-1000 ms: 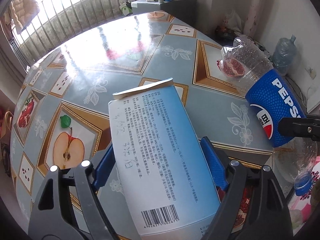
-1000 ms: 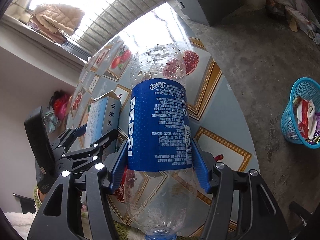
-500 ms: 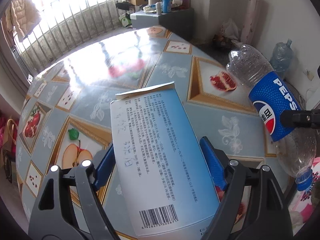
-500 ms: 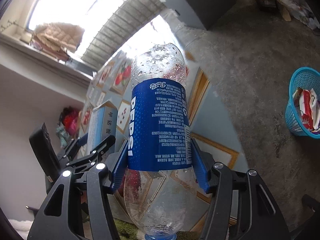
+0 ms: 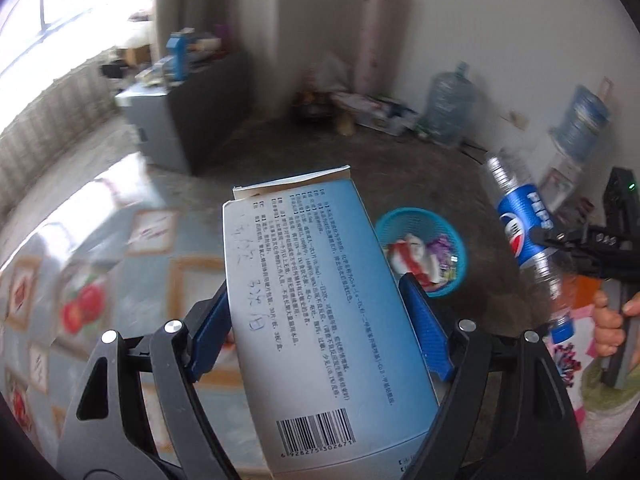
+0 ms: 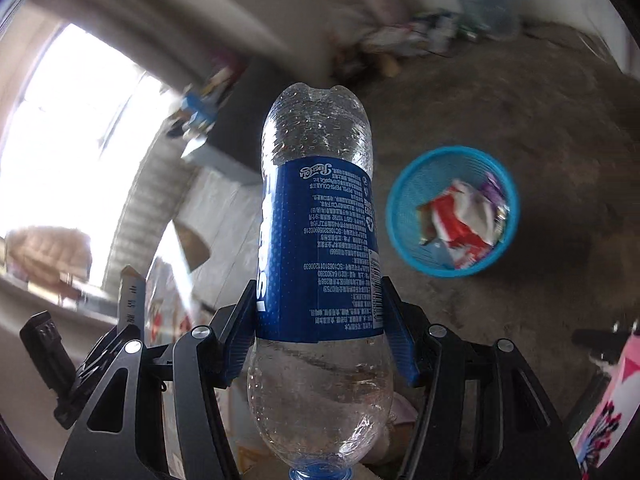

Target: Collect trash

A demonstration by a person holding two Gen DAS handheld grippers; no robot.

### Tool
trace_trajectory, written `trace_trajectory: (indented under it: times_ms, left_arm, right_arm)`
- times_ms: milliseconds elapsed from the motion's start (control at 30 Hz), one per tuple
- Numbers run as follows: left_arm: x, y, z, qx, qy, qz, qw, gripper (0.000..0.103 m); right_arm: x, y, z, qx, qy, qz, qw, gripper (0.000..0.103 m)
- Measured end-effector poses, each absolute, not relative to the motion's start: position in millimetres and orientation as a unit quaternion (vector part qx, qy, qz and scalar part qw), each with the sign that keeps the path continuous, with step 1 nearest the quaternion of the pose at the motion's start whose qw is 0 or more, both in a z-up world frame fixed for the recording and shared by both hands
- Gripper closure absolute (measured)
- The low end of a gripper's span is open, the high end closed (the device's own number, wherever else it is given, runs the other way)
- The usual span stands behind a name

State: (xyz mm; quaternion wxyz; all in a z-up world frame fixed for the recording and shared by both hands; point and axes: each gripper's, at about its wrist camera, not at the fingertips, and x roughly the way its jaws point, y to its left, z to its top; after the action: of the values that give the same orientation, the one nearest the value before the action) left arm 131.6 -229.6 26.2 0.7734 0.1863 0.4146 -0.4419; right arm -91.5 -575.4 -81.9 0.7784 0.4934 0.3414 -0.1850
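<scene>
My left gripper [image 5: 320, 312] is shut on a pale blue cardboard box [image 5: 316, 304] with printed text and a barcode, held in the air. My right gripper [image 6: 320, 312] is shut on an empty Pepsi bottle [image 6: 318, 248], cap toward the camera. The bottle also shows at the right of the left wrist view [image 5: 524, 232], with the right gripper's fingers [image 5: 576, 244] on it. A blue mesh trash basket [image 6: 404, 232] with wrappers stands on the floor, right of the bottle; in the left wrist view the basket [image 5: 460, 264] is just beyond the box.
The fruit-patterned table [image 5: 120, 248] lies at the lower left. A grey cabinet [image 5: 184, 116] stands beyond it. Water jugs [image 5: 448, 108] and clutter line the far wall. The concrete floor [image 6: 540, 128] spreads around the basket.
Both grippers have swung away from the table toward the floor, each with its item. The trash basket has come into the left view and nearer the centre of the right view.
</scene>
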Motion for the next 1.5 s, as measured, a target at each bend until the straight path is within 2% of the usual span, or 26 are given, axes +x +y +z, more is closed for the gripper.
trace_trajectory:
  times_ms: [300,333,367,400,433,567,800,1100,1267,1367,1500]
  left_arm:
    - [111.4,-421.4,-26.5,0.249,0.466,-0.520,0.671,0.026]
    - [113.0,-448.1,-36.2,0.251,0.466,-0.523,0.668,0.023]
    - [113.0,-462.0,-44.0,0.252,0.467,-0.524,0.666,0.018]
    - [115.4,-474.2,-52.7,0.252,0.468,-0.522,0.667,0.018]
    - [118.3,-486.3,-61.7,0.250,0.470,-0.511,0.675,0.018]
    - [132.7,-484.0,-80.5,0.198,0.506,-0.491,0.680,0.018]
    - [150.3,-440.2,-72.9,0.179,0.497,-0.496,0.689,0.018]
    - [144.0,-368.4,-14.1,0.139,0.458,-0.502,0.720,0.018]
    - [131.6,-303.7,34.2,0.108,0.420,-0.498,0.750,0.018]
    - [117.6,-259.5,63.4,0.095,0.383,-0.470,0.790,0.012]
    - [94.4,-204.6,87.1,0.085,0.343,-0.408,0.842,0.010]
  right_arm:
    - [-89.3,-648.8,-189.7,0.638,0.340,-0.199,0.662,0.044]
    - [-84.9,-663.1,-201.6,0.644,0.338,-0.215,0.652,0.043]
    - [-80.0,-673.8,-211.8,0.646,0.334,-0.224,0.649,0.038]
    - [-74.9,-685.6,-223.5,0.650,0.329,-0.229,0.646,0.028]
    - [-71.4,-695.8,-236.9,0.653,0.332,-0.240,0.636,0.027]
    - [-71.4,-707.3,-277.6,0.684,0.325,-0.249,0.604,0.027]
    - [-83.9,-694.4,-280.6,0.660,0.316,-0.268,0.627,0.027]
    - [-91.8,-678.8,-224.0,0.559,0.334,-0.314,0.691,0.027]
    - [-73.7,-640.4,-150.4,0.460,0.329,-0.306,0.766,0.027]
    - [-59.6,-601.0,-99.2,0.384,0.319,-0.283,0.819,0.026]
    - [-53.3,-542.2,-41.7,0.300,0.295,-0.253,0.871,0.013]
